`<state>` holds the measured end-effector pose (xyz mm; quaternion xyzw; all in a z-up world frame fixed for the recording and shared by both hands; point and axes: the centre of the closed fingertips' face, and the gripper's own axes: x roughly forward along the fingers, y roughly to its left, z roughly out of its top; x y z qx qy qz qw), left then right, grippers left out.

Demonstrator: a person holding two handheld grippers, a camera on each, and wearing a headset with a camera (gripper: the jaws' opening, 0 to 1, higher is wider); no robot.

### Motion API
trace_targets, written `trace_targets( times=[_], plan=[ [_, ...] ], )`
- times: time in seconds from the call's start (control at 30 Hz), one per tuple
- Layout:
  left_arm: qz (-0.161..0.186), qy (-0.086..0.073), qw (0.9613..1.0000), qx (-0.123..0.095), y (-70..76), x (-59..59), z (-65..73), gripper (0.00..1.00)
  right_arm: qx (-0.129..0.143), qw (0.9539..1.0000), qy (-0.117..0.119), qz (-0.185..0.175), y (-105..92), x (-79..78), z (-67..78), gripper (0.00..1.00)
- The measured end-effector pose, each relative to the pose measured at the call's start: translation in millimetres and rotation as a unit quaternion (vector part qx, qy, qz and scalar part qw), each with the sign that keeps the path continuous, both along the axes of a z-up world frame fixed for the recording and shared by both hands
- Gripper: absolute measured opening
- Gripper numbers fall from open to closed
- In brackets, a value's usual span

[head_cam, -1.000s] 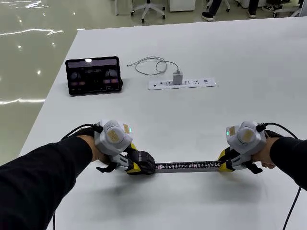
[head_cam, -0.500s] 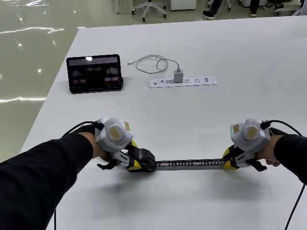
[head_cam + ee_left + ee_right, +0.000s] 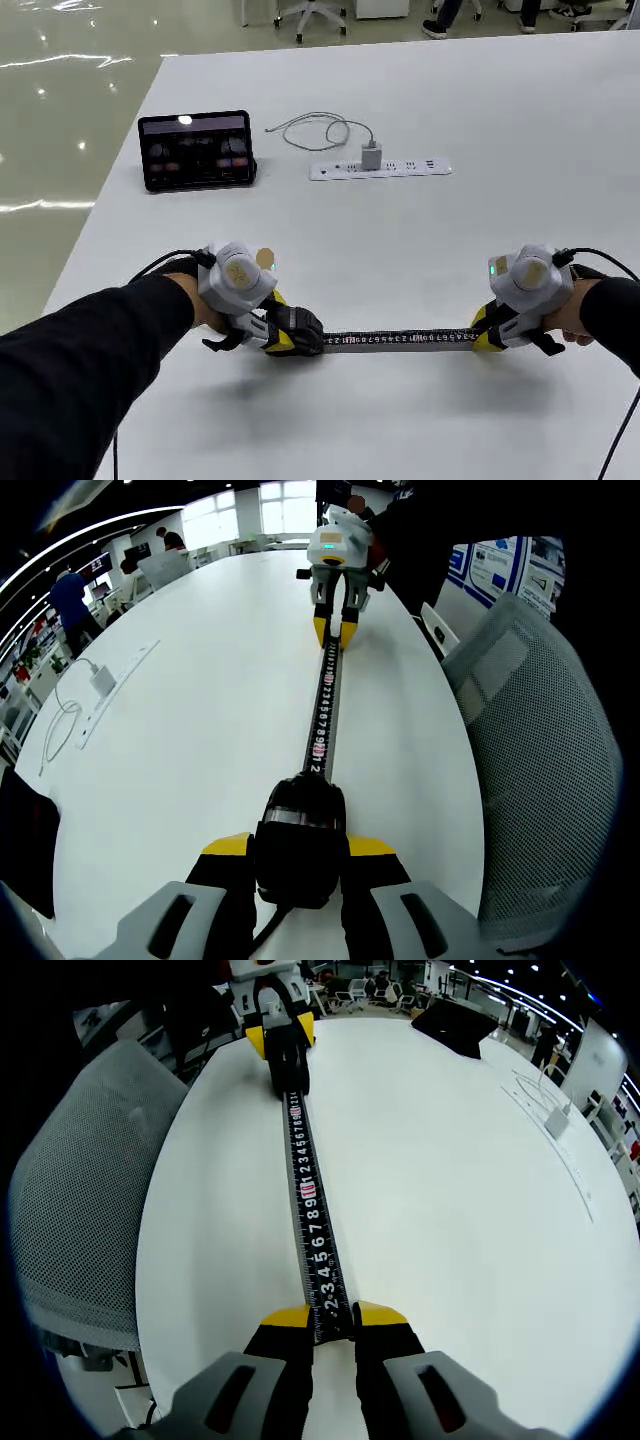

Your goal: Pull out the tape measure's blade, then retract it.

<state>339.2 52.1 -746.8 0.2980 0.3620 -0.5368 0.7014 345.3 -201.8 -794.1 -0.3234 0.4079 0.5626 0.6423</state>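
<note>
left tongs [image 3: 298, 852]: clamped round the black tape measure case [image 3: 296, 331] | right tongs [image 3: 330, 1318]: pinched on the blade [image 3: 305, 1190] tip | blade: drawn out flat along the counter [image 3: 420, 240], spanning between both tongs

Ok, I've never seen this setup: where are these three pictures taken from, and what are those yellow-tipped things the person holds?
No robot here: a person holds a clamping tool in each hand. The wide picture comes from a camera on the person's head; each round one from a camera on one tool, looking along its jaws. The left tool grips the tape measure case; the right tool grips the end of its blade, stretched between them over the white table. Farther back lie a tablet and a power strip with a charger plugged in.
</note>
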Motion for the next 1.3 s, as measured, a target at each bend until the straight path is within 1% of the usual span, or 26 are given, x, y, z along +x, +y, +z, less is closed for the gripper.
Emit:
trace_targets(
  times=[0.4, 0.5, 0.77, 0.87, 1.0, 1.13, 1.23, 1.3],
  plan=[
    [0.001, 0.000, 1.0000, 0.000, 0.3, 0.8, -0.8, 0.28, -0.003, 1.0000, -0.001, -0.002, -1.9, -0.5, 0.8, 0.10],
    [0.001, 0.000, 1.0000, 0.000, 0.3, 0.8, -0.7, 0.28, -0.001, 1.0000, 0.003, -0.006, -2.2, -0.1, 0.9, 0.10],
    [0.004, -0.001, 1.0000, -0.002, -0.2, 0.7, -0.7, 0.28, -0.004, 1.0000, 0.002, 0.000, -1.4, -0.8, 1.3, 0.10],
    [0.005, -0.001, 1.0000, -0.003, -0.1, 1.0, -1.1, 0.28, -0.002, 1.0000, 0.006, -0.005, -1.4, -0.9, 1.3, 0.11],
    [0.007, -0.001, 1.0000, -0.007, -0.3, 0.9, -1.1, 0.28, -0.007, 1.0000, 0.005, 0.000, -0.2, -1.3, 1.4, 0.11],
    [0.005, -0.002, 1.0000, -0.005, -0.6, 1.2, -1.3, 0.28, -0.020, 0.9997, -0.001, 0.013, 0.0, -1.2, 0.8, 0.11],
    [0.006, -0.002, 1.0000, -0.005, -0.9, 1.1, -1.1, 0.28, -0.023, 0.9996, 0.000, 0.015, 0.0, -0.9, 0.6, 0.11],
    [0.018, 0.004, 0.9997, -0.012, -1.7, 1.9, -0.8, 0.29, -0.024, 0.9996, 0.000, 0.013, -0.1, -1.1, 0.6, 0.11]
  ],
)
